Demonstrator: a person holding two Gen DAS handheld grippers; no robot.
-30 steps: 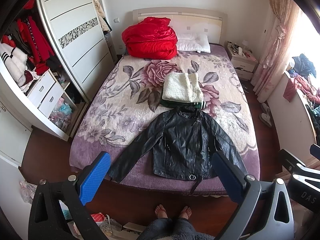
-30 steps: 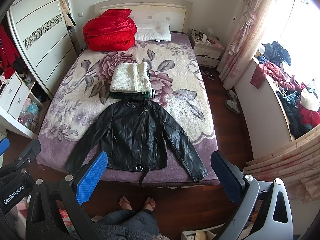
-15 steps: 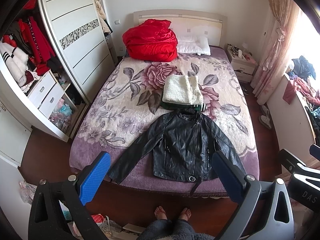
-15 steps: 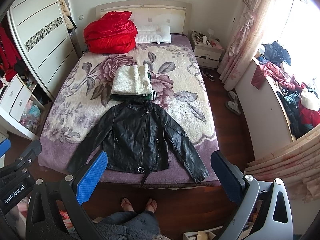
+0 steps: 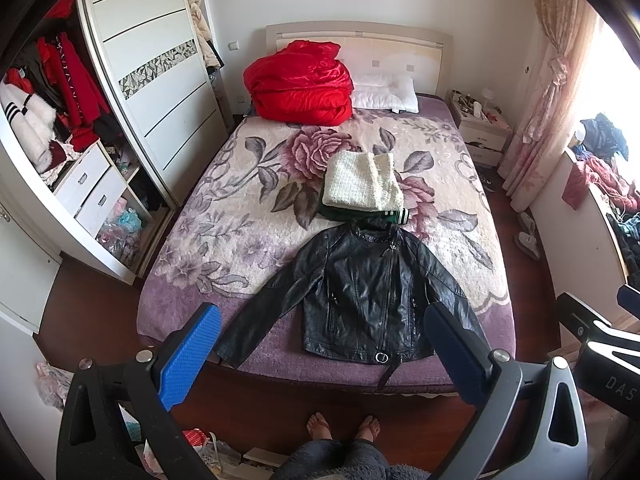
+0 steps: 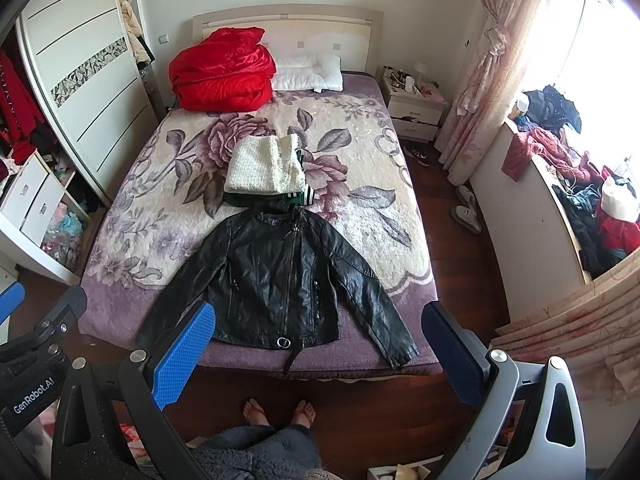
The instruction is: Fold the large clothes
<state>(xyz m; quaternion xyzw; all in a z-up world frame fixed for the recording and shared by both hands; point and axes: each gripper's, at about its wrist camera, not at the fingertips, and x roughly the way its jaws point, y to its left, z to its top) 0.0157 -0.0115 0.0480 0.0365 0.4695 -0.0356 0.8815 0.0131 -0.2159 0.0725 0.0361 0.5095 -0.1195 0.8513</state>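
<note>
One bed (image 5: pixel 192 280) fills the room's middle, its floral blanket bare along the near purple border, and on it, toward the foot, lies the task's thing: a black leather jacket (image 5: pixel 372 292), front up, zipped, collar toward the headboard and both sleeves spread out and down to either side. Just beyond the collar, touching or nearly so, sits a stack of folded clothes (image 5: pixel 362 184) with a white fleecy piece on top and something green beneath; a red quilt (image 5: pixel 298 80) is heaped at the head, well apart. The jacket looks heavy for its size and fairly stiff, with a slick shiny surface, so I judge it will hold broad creases rather than drape, may spring back open after a fold, and could slide out of smooth pads. The left cuff (image 5: pixel 232 348) and the right cuff (image 6: pixel 400 354) lie at the bed's near edge, the thinnest and easiest places to pinch; the hem with its metal buckle (image 6: pixel 283 341) and dangling strap is bulkier. The left gripper (image 5: pixel 320 344) and the right gripper (image 6: pixel 318 344) both hang above the floor before the bed, jaws wide apart and holding nothing, clear of the jacket. A person's bare feet (image 6: pixel 280 410) stand at the bed's foot.
</note>
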